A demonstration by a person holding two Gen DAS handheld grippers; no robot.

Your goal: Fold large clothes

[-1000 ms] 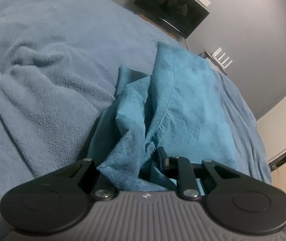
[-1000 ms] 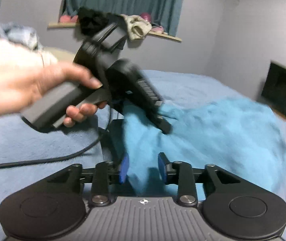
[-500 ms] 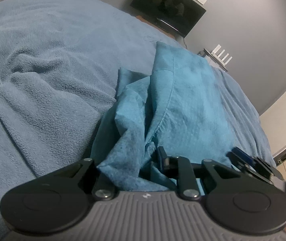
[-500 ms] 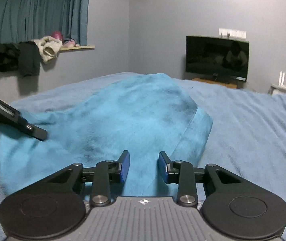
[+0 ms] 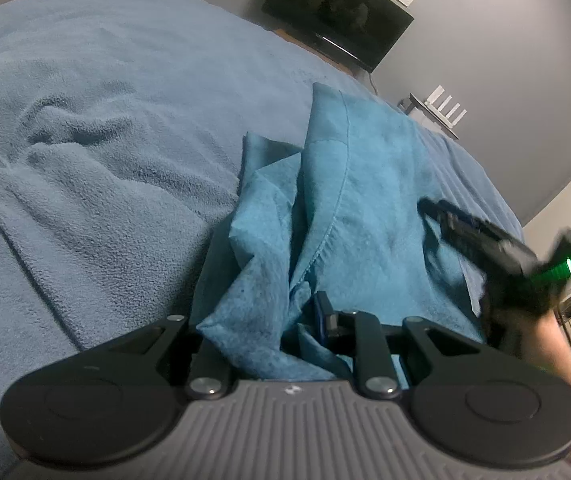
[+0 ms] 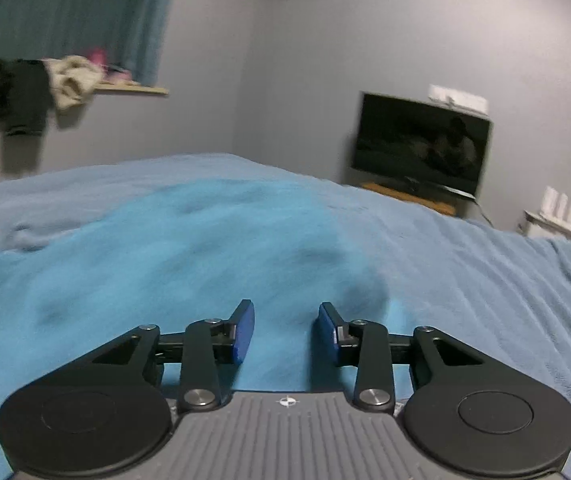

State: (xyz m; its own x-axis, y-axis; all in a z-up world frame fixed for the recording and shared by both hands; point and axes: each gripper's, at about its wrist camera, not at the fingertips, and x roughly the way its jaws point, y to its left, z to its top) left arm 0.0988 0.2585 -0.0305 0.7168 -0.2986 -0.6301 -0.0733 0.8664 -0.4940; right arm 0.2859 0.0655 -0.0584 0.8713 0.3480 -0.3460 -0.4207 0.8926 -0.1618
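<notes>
On the bed, the teal garment lies bunched near your left gripper, whose jaws are clamped on a fold. Your right gripper hovers over the cloth, jaws apart. Folding looks barely begun; flattening and every fold remain.

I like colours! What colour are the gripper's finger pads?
Blue pads, clearest in the right wrist view.

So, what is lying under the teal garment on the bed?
The teal garment lies on a blue fleece blanket, which shows all around it. Its left side is bunched into folds, so whatever lies beneath the cloth itself is covered and cannot be seen.
</notes>
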